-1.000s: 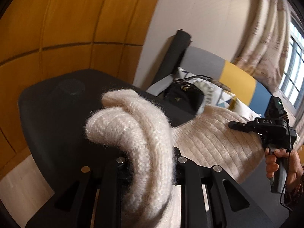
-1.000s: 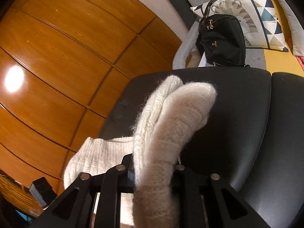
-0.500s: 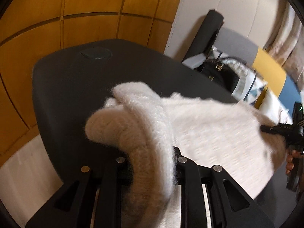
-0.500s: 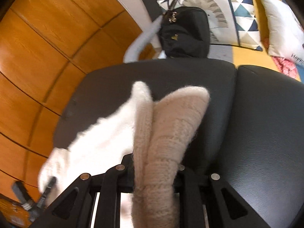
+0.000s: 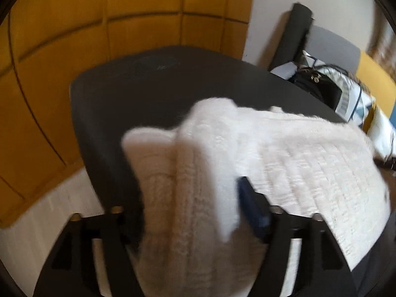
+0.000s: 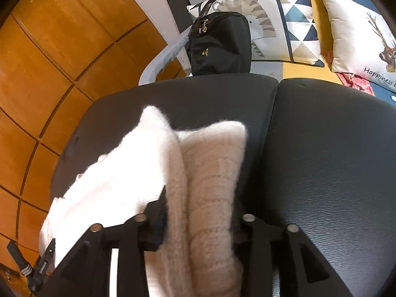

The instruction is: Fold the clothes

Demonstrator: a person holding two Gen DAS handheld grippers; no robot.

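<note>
The fingers of both the left gripper (image 5: 190,212) and right gripper (image 6: 198,212) are opening, releasing the cream sweater (image 5: 297,160) onto the black cushion (image 6: 321,160), likely finishing a fold; withdrawing cleanly comes next.

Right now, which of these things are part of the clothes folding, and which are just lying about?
Part of the job:
- cream knitted sweater
- left tool, right tool, both just opening around its folds
- black padded surface under it

Lying about:
- black handbag
- triangle cushion
- deer cushion

Left claw (image 5: 195,212) jaws just opening wide, right claw (image 6: 198,212) jaws parting, both angled downward
</note>
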